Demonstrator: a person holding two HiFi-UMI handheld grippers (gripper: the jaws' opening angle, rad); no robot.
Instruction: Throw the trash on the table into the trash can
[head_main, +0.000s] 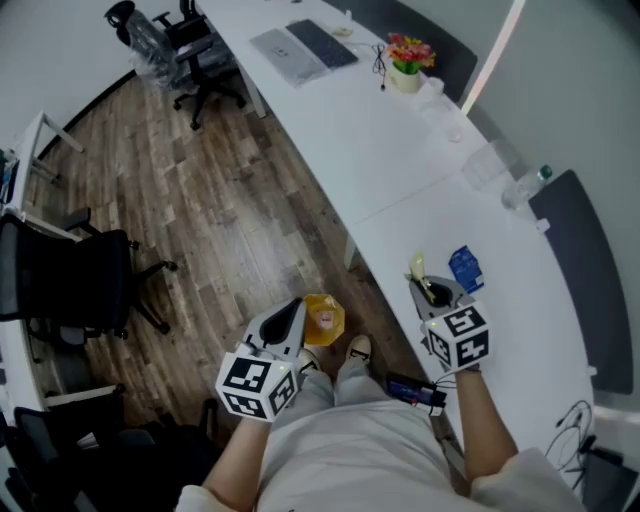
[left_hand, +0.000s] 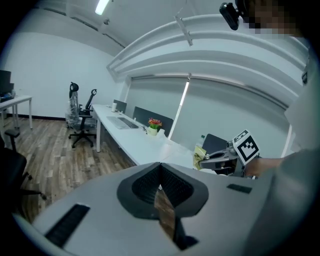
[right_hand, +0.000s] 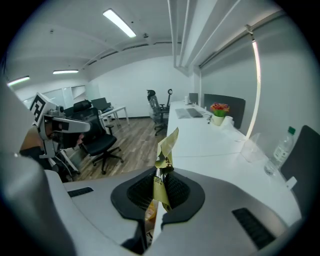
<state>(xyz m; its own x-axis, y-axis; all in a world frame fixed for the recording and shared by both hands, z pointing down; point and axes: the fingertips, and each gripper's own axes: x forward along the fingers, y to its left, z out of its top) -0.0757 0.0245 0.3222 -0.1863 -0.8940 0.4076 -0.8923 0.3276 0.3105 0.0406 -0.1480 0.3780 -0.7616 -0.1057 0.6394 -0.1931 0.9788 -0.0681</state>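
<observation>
Head view, right gripper (head_main: 427, 288) pinching wrapper (head_main: 418, 266), near table (head_main: 400, 160) edge, floor (head_main: 220, 220) open leftward

Left grey two-jaw gripper (head_main: 296, 308): held off the near edge of the long white curved table (head_main: 400, 150), angled forward and down, jaws together. Right grey two-jaw gripper (right_hand: 161, 172): above that table's near edge, tilted down, jaws clamped on a crumpled yellow-green wrapper (right_hand: 167, 146). Both forearms extended forward.

Counted: two grippers, left gripper (head_main: 290, 318) and right gripper (head_main: 420, 285); one yellow wrapper (head_main: 419, 268) in the right gripper; one blue packet (head_main: 465, 268) beside it; one flower pot (head_main: 407, 62), one bottle (head_main: 530, 185) and two office chairs (head_main: 205, 62) far ahead.
</observation>
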